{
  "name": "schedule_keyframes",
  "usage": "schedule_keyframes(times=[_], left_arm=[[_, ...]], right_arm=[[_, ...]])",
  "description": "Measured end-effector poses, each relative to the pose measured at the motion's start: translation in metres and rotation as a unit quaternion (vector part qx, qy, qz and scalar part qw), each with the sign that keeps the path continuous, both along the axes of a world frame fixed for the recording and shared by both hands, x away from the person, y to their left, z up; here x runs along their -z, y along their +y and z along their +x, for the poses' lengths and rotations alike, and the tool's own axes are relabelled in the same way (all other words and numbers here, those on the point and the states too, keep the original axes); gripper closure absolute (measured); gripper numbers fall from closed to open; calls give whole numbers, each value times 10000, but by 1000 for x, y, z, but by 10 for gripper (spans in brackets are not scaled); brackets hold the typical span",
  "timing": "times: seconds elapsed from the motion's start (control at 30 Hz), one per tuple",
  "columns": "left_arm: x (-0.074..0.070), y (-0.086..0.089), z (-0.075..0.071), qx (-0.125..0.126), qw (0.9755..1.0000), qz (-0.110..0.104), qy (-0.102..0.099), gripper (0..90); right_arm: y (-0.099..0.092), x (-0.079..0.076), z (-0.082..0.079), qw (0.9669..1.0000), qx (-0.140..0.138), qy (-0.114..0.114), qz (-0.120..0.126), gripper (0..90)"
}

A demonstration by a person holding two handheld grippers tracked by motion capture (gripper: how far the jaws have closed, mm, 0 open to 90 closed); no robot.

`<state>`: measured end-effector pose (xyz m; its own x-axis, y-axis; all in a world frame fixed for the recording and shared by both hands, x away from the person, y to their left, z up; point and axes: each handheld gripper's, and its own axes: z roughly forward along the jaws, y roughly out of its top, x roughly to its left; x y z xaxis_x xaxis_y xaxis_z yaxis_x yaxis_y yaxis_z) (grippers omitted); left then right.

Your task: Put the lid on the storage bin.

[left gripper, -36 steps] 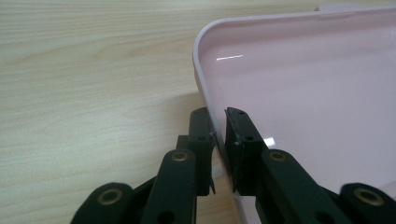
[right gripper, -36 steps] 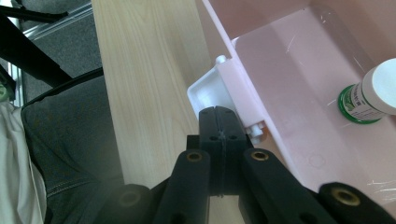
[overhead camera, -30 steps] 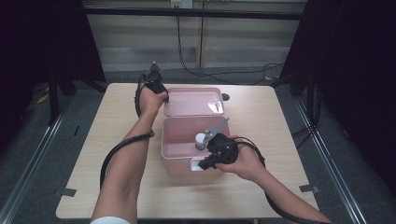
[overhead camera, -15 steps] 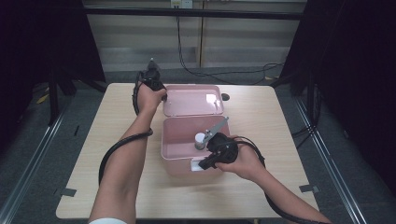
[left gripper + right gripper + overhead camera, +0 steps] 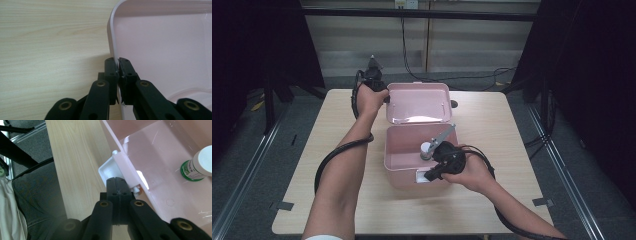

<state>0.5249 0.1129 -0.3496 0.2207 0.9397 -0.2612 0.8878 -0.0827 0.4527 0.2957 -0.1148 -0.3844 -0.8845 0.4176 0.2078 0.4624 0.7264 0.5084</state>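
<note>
The glossy pink plastic box (image 5: pixel 412 160) sits mid-table, its hinged pink lid (image 5: pixel 417 102) now raised steeper. The left gripper (image 5: pixel 117 65) pinches the lid's left edge; the right gripper (image 5: pixel 119 185), jaws together, presses the box's white latch (image 5: pixel 110 170).

Light from above made the bench (image 5: pixel 512 130) bright, but the room around it was very dark. A white shine lay on the pink lid (image 5: pixel 417 102). The close pictures were sharp, with blurry bottom edges.

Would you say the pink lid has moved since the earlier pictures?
Yes. The pink lid, pinched at its edge by the left tool, has swung slightly up and back from the box, which has stayed put on the table.
</note>
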Motion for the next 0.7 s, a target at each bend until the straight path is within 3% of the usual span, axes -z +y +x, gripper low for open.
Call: schedule_keyframes(times=[0.17, 0.7], left_arm=[[-7, 1, -2, -3, 10000, -68, -13, 865], [-29, 1, -6, 108, 9999, -7, 75, 880]], right_arm=[[1, 0, 0, 10000, 23, 13, -17, 900], [5, -2, 2, 9999, 74, 72, -118, 900]])
